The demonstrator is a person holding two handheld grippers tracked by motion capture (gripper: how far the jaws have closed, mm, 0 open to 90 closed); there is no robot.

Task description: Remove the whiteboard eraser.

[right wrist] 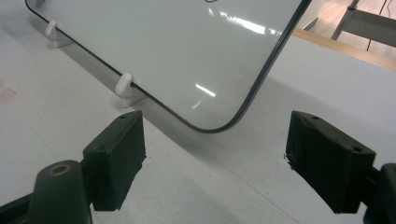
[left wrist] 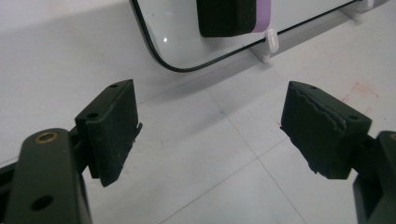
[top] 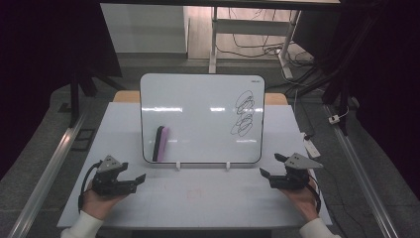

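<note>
A small whiteboard leans upright on white clip feet at the middle of the white table. Black scribbles mark its right side. A purple and black eraser sticks to its lower left part, and its black felt end reaches down from the top edge of the left gripper view. My left gripper rests open on the table in front of the board's lower left corner. My right gripper rests open before the lower right corner. Nothing lies between either pair of jaws.
A white foot and another foot hold the board's bottom edge. A faint red mark is on the table in front of the board. Metal rails run along both sides of the table; desk legs and cables lie beyond.
</note>
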